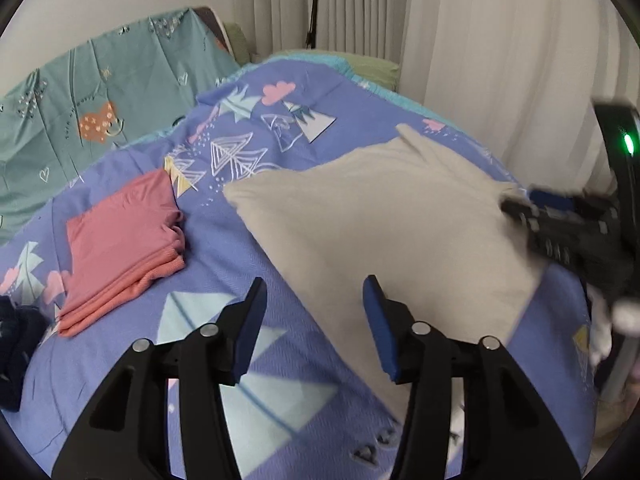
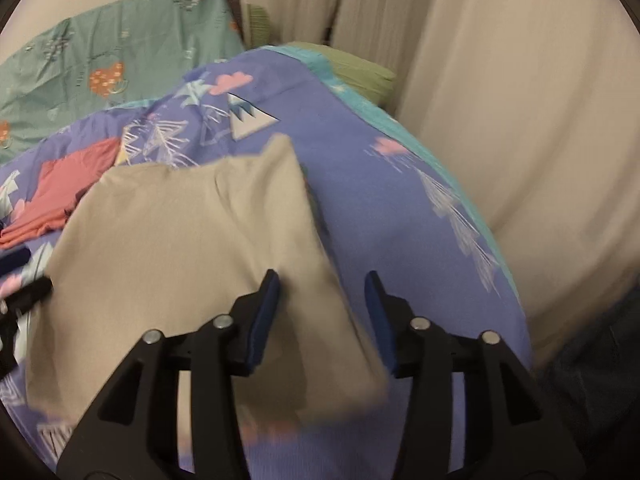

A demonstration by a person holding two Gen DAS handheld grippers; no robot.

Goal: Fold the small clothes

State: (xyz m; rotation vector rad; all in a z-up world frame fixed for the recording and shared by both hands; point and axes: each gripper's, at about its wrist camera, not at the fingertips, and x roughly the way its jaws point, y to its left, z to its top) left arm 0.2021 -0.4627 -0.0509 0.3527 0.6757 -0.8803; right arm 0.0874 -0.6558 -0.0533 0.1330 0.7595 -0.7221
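Beige garment [image 1: 384, 216] lies spread on the bed [image 1: 288, 360]; your left gripper [image 1: 312, 300] and right gripper [image 2: 322, 300] hover, fingers apart, empty. Grab carelessly and you could bunch it.

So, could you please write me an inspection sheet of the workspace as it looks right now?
Surface: bed with purple patterned quilt, rumpled.
Job's things: beige garment lying spread on the quilt; pink garment folded, apart from it on the side away from the curtains.
Clutter: dark blue cloth at the quilt's edge; teal patterned sheet behind.
Grippers: left gripper open, nothing between its jaws; right gripper open over the beige garment's edge, pads not pressing.
Cables: nothing seen.
Surroundings: pale curtains, wall, green pillow.
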